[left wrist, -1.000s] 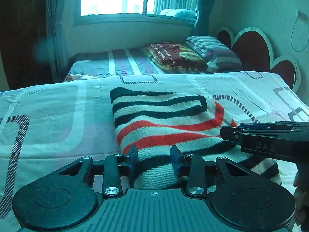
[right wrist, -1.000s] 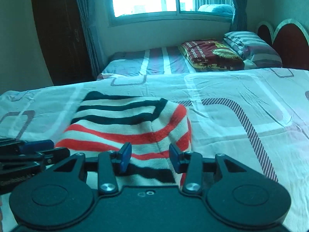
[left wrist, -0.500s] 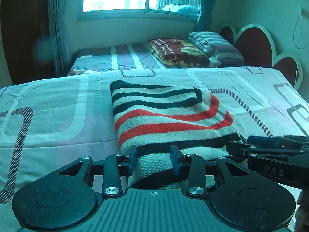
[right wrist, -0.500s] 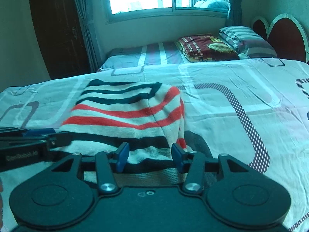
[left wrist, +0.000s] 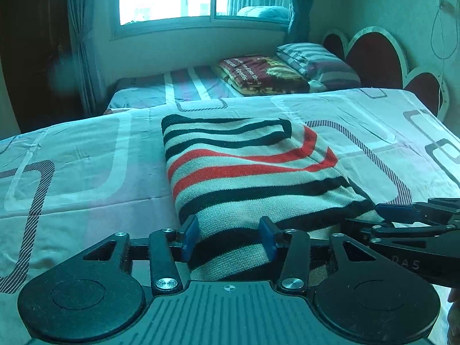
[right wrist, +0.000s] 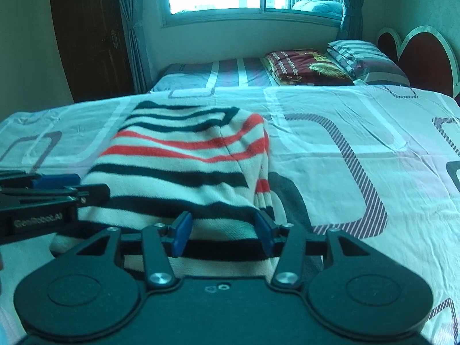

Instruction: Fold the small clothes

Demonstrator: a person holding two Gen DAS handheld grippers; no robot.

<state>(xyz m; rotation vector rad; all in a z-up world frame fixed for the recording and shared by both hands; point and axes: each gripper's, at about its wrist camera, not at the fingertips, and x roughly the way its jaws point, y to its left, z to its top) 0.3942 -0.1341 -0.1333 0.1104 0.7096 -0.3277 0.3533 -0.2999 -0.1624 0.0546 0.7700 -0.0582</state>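
A folded knit sweater (left wrist: 247,172) with white, black and red stripes lies flat on the bed; it also shows in the right wrist view (right wrist: 184,161). My left gripper (left wrist: 228,237) is open, its blue pads either side of the sweater's near edge. My right gripper (right wrist: 222,235) is open over the near right corner of the sweater. Each gripper shows in the other's view: the right one (left wrist: 402,224) at the sweater's right side, the left one (right wrist: 54,189) at its left side.
The bed sheet (left wrist: 72,172) is pale with rounded-rectangle patterns. A second bed (left wrist: 187,86) with a folded dark red blanket (left wrist: 264,72) and striped pillow (left wrist: 316,60) lies behind, under a window. A heart-shaped headboard (left wrist: 373,54) stands at the right.
Both grippers have drawn back toward the sweater's near edge and risen a little, so more of the folded sweater shows. The sweater lies still.
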